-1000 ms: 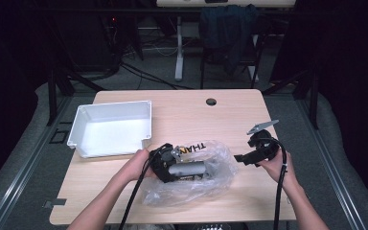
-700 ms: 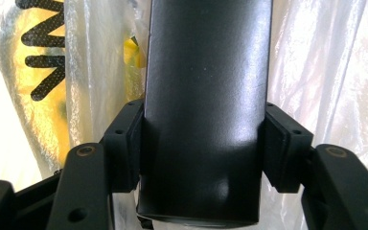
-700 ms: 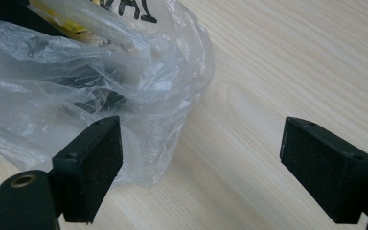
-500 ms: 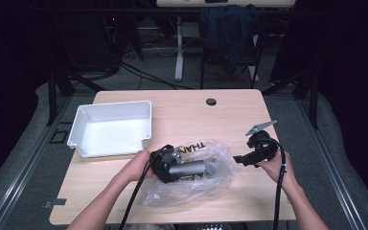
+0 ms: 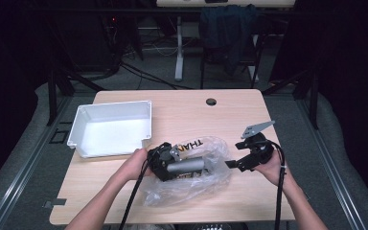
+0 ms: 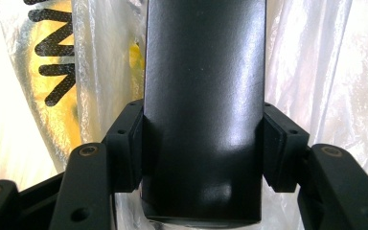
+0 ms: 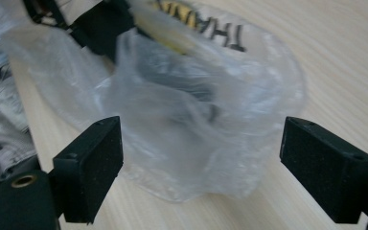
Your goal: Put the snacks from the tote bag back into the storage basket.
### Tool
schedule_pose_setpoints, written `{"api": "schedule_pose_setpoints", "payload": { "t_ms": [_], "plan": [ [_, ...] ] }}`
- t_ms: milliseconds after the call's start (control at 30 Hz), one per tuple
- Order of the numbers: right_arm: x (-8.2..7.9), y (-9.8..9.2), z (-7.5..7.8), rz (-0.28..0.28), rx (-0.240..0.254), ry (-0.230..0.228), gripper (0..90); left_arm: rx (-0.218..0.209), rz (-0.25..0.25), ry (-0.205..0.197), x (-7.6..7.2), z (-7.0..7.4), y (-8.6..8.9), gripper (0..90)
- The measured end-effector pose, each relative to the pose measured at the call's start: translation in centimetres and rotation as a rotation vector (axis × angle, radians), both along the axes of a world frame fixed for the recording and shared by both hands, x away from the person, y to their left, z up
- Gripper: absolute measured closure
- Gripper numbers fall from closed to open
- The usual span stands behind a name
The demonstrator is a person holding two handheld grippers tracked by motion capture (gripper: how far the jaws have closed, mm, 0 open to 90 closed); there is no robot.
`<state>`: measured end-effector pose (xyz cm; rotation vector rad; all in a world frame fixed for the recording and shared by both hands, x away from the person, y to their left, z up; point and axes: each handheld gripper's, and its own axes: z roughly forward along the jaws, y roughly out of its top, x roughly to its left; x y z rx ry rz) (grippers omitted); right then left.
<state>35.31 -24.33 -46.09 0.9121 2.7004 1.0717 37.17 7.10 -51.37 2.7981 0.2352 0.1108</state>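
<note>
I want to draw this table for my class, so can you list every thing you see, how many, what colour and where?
plastic bag: one, clear with black letters and a yellow patch, front middle of table
cylinder: one, dark, clamped between the left gripper's pads, beside the bag
tray: one, white, back left of table
table: one, light wood, with a dark round hole near the far edge
left gripper: one, black, shut on the cylinder
right gripper: one, black, open, facing the bag

I am logging: wooden table (image 5: 182, 108) standing on grey floor (image 5: 335, 143), second desk (image 5: 182, 4) beyond, dark garment (image 5: 227, 28) hanging, cables (image 5: 143, 72) trailing, surroundings staying dim.
</note>
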Motion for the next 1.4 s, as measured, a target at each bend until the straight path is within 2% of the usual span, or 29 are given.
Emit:
{"api": "schedule_pose_setpoints", "payload": {
  "t_ms": [33,67,100,133,167,200,300,400,533,733,800,867,1100,1267,1400],
  "plan": [
    [-0.2,0.6,-0.1,0.02,-0.008,0.001,16.4,-0.002,-0.001,0.0,0.0,0.0,0.0,43.6],
    [-0.3,1.1,-0.3,0.036,-0.023,0.003,26.0,-0.005,-0.005,0.002,0.0,0.1,0.1,43.6],
    [-0.4,1.9,-0.7,0.036,-0.054,0.004,46.9,-0.004,-0.004,-0.001,0.0,0.2,0.1,43.6],
    [-0.4,2.3,-1.0,0.034,-0.076,0.003,59.8,-0.009,-0.006,-0.006,0.0,0.3,0.1,43.6],
    [-0.4,2.7,-1.4,0.016,-0.101,0.006,66.0,-0.014,-0.002,-0.004,-0.1,0.4,0.2,43.6],
    [-0.1,2.9,-1.8,0.011,-0.114,0.017,75.9,-0.018,-0.004,-0.007,0.0,0.5,0.3,43.6],
    [0.5,2.8,-2.7,-0.04,-0.132,0.037,86.6,-0.028,-0.007,-0.006,0.0,0.8,0.7,43.6],
    [0.9,2.5,-3.5,-0.088,-0.15,0.067,89.5,-0.046,-0.001,-0.001,-0.1,1.2,1.0,43.6],
    [1.3,2.1,-4.2,-0.116,-0.192,0.086,90.0,-0.074,0.004,-0.006,-0.1,2.1,1.4,43.6],
    [1.4,2.1,-4.5,-0.117,-0.217,0.098,89.5,-0.108,0.014,-0.012,0.1,3.3,2.0,43.6],
    [1.4,2.1,-4.5,-0.114,-0.21,0.101,88.7,-0.123,0.023,-0.011,0.1,3.7,2.3,43.5],
    [1.4,2.0,-4.5,-0.113,-0.222,0.097,87.8,-0.134,0.03,-0.016,0.2,4.1,2.5,43.5],
    [1.2,2.1,-4.1,-0.117,-0.208,0.082,86.6,-0.16,0.034,-0.029,0.5,5.3,2.7,43.5],
    [1.1,2.1,-3.6,-0.114,-0.177,0.062,87.0,-0.157,0.025,-0.037,0.9,6.0,2.2,43.5],
    [1.0,2.0,-3.5,-0.113,-0.19,0.05,90.0,-0.154,0.02,-0.05,1.2,6.9,2.1,43.5]
  ]
}}
